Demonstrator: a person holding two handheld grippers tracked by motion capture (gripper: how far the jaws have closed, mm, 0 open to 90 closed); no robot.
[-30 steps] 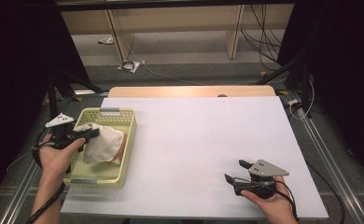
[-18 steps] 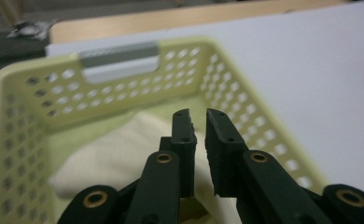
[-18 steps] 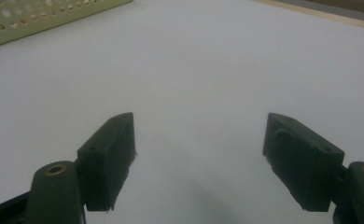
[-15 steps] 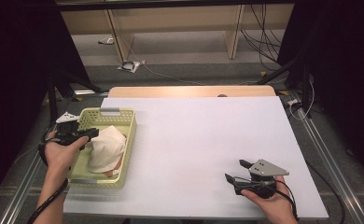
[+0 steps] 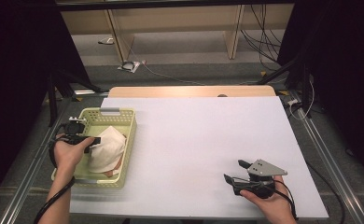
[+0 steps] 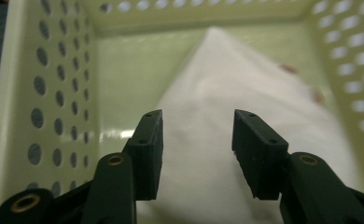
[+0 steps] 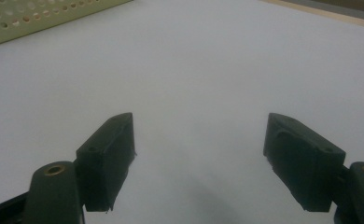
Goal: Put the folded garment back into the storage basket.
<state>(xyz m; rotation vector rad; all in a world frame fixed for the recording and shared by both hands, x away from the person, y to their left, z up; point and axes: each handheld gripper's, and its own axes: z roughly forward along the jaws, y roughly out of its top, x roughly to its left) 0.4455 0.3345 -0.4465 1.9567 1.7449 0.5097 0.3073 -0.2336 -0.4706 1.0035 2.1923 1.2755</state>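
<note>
A white cloth [image 5: 106,149] lies crumpled in the pale green perforated basket [image 5: 124,122] at the table's left. My left gripper [image 5: 94,140] reaches into the basket from its left side, just over the cloth. Its jaws have just been opening. In the left gripper view the left gripper [image 6: 196,149] stands open, and the cloth [image 6: 245,84] lies below and beyond its pads, not pinched. The basket wall [image 6: 54,93] runs close on the left. My right gripper [image 5: 234,171] rests open at the table's front right; in the right gripper view the right gripper [image 7: 199,158] holds nothing.
The white table top [image 5: 203,135] stretches bare between the basket and the right hand. The basket's corner [image 7: 31,16] shows far off in the right gripper view. Something pinkish [image 5: 108,173] peeks from under the cloth's near edge. Cables and wooden legs lie on the floor beyond.
The left hand sank into the basket with the cloth. Its jaws went from shut on the cloth to open, and the cloth now lies loose in the basket. The right hand kept still.
</note>
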